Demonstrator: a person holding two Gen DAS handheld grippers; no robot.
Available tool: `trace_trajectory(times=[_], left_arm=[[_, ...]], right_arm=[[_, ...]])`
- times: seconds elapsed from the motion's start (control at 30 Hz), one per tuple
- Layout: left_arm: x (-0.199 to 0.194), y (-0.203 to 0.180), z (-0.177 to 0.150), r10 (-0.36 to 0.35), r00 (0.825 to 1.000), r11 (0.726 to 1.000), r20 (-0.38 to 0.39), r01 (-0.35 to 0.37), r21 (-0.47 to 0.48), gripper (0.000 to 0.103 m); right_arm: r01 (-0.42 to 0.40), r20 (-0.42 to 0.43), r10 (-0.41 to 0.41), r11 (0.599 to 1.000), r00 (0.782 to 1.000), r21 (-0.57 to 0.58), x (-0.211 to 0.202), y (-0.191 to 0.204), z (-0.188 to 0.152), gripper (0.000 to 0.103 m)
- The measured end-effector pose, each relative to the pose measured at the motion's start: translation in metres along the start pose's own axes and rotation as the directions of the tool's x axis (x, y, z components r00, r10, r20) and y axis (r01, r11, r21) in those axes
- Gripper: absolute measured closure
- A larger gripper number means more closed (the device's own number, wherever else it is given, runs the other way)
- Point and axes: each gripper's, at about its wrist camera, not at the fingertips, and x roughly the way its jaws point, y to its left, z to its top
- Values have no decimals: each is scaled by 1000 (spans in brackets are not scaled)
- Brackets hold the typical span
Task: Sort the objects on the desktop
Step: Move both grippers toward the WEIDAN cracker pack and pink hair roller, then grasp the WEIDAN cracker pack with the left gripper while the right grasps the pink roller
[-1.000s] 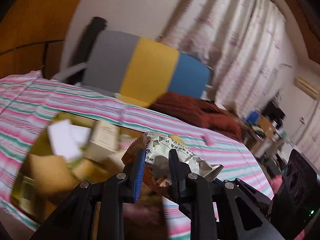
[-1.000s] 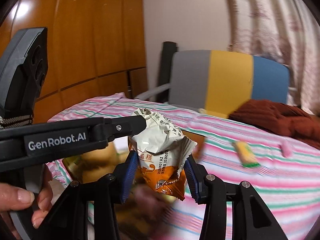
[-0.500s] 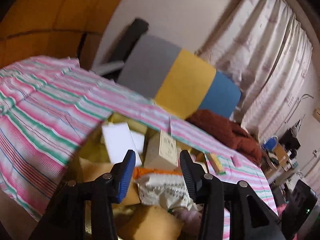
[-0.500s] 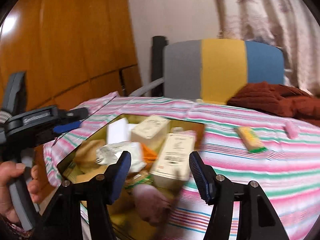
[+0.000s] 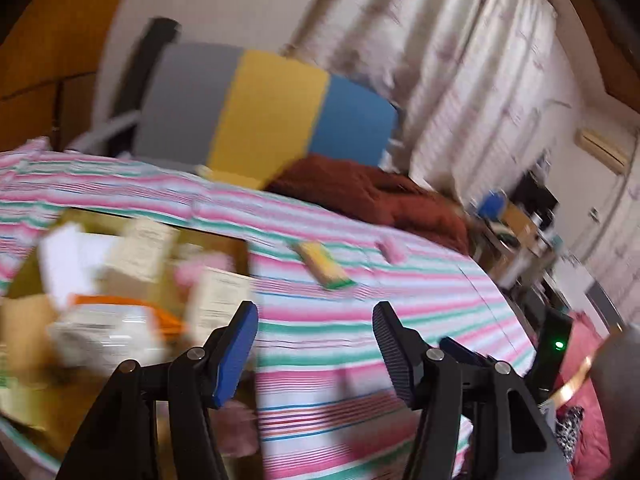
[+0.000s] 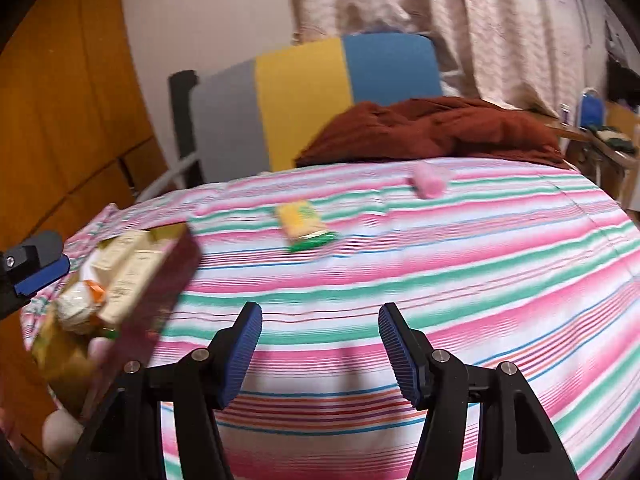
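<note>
A box (image 6: 172, 276) at the table's left end holds several packets and cartons; the white and orange snack packet (image 5: 108, 324) lies inside it (image 6: 80, 300). On the striped cloth beyond lie a yellow and green packet (image 5: 324, 266) (image 6: 304, 224) and a small pink item (image 5: 390, 249) (image 6: 430, 180). My left gripper (image 5: 316, 344) is open and empty beside the box's right edge. My right gripper (image 6: 320, 346) is open and empty above bare cloth, right of the box. The left gripper's blue pad (image 6: 40, 274) shows at that view's left edge.
A chair (image 6: 312, 96) with grey, yellow and blue panels stands behind the table. A rust-brown cloth (image 6: 432, 128) is heaped at the table's far edge. Wooden panelling (image 6: 60, 120) is on the left, curtains (image 5: 460, 80) behind, cluttered furniture far right.
Both grippers held the snack packet over the box a second ago; it now lies in the box. Both have opened wide and swung right toward the open cloth.
</note>
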Motion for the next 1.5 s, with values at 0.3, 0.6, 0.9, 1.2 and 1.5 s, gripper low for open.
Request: trace_trajectory(times=[0.3, 0.6, 0.9, 1.2, 1.5], left_arm=[[92, -39, 15, 79, 991, 996, -111, -76, 36, 40], [173, -50, 28, 251, 954, 964, -164, -231, 129, 40], [251, -42, 47, 359, 908, 930, -218, -327, 170, 40], [285, -33, 54, 404, 883, 913, -238, -370, 173, 39], [299, -29, 54, 428, 872, 901, -239, -392, 185, 34]], right_arm=[[82, -7, -82, 996, 997, 38, 25, -66, 25, 41], [101, -22, -100, 994, 995, 45, 67, -92, 58, 41], [130, -20, -130, 992, 991, 1, 134, -115, 123, 40], [139, -64, -150, 978, 987, -157, 198, -96, 152, 35], [248, -74, -277, 930, 958, -270, 230, -89, 151, 46]])
